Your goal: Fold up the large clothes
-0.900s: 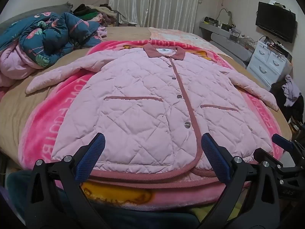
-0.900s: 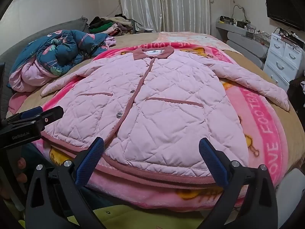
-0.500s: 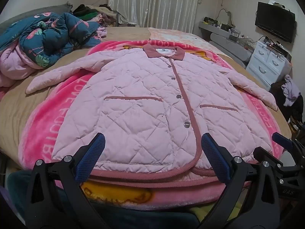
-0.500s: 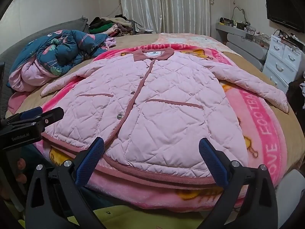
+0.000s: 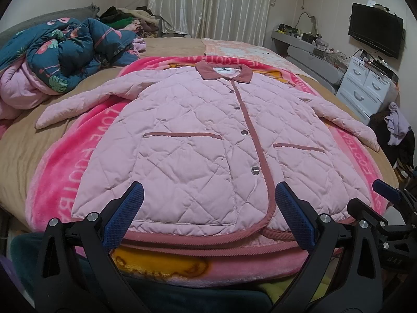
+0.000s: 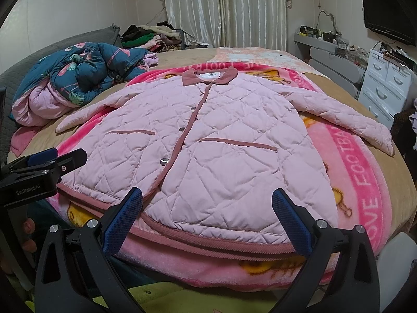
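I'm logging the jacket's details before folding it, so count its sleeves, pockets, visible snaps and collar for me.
On the jacket:
Sleeves: 2
Pockets: 2
Snaps in view: 4
Collar: 1
Total: 9

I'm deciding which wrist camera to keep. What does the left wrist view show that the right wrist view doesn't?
Only the left view: the right claw at its lower right edge, and clothes on a dark chair.

Only the right view: the left claw at its left edge, with fingertips of the person below it.

Both: the pink quilted jacket lying flat and buttoned on the pink blanket, with each camera's own claw open.
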A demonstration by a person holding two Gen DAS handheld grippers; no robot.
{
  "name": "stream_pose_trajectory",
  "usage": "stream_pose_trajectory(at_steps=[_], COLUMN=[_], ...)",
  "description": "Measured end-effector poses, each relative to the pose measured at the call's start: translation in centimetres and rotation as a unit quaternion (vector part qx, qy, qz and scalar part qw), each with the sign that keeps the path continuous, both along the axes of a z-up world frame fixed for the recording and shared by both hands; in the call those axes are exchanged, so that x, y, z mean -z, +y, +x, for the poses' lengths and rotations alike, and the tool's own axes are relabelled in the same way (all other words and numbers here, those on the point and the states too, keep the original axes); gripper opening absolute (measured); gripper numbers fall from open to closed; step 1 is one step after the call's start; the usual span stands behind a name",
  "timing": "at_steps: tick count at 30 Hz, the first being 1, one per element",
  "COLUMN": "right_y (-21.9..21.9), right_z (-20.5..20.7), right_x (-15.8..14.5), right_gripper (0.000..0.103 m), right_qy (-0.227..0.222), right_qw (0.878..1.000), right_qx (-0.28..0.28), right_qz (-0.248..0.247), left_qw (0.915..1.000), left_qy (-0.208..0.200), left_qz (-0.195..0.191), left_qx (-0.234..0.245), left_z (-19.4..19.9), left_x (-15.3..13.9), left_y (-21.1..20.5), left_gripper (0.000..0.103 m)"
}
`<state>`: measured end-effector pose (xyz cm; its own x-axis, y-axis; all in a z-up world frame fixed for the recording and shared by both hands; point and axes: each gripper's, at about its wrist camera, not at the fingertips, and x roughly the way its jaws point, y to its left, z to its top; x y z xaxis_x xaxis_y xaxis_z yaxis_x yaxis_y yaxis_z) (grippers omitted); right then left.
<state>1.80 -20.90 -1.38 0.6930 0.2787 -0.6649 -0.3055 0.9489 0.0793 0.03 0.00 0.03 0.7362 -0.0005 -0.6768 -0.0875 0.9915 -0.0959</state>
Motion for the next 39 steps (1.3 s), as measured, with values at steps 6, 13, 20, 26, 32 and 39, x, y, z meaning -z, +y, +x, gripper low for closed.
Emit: stream_pose_trajectory(at_steps=[6, 13, 20, 26, 32, 39], right_y=[0.0, -0.1, -0.1, -0.3, -0.6, -0.9], right_z=[-0.1, -0.1, -0.1, 0.0, 0.1, 0.5], right_x=[0.2, 0.2, 0.2, 0.3, 0.5, 1.0], right_gripper=[0.099, 0.099, 0.099, 0.099, 0.099, 0.099], right_qy=[-0.001, -0.001, 0.0, 0.001, 0.004, 0.011], right_qw=[1.0, 1.0, 1.0, 1.0, 1.0, 1.0], right_qx=[0.0, -0.001, 0.0, 0.0, 0.001, 0.003], right_qz=[-0.001, -0.001, 0.0, 0.001, 0.004, 0.009], left_qw=[1.0, 1.0, 1.0, 1.0, 1.0, 0.9999], left_qy=[0.0, 0.0, 0.001, 0.0, 0.002, 0.01], left_qz=[0.001, 0.0, 0.0, 0.0, 0.001, 0.002], left_qx=[0.0, 0.002, 0.001, 0.001, 0.001, -0.001], left_z=[-0.2, -0.2, -0.3, -0.3, -0.3, 0.0], left_x=[-0.6, -0.5, -0.3, -0.3, -0.1, 0.7], left_y=[-0.4, -0.4, -0.4, -0.4, -0.3, -0.5], left_gripper=[0.094, 0.094, 0.094, 0.094, 0.094, 0.094])
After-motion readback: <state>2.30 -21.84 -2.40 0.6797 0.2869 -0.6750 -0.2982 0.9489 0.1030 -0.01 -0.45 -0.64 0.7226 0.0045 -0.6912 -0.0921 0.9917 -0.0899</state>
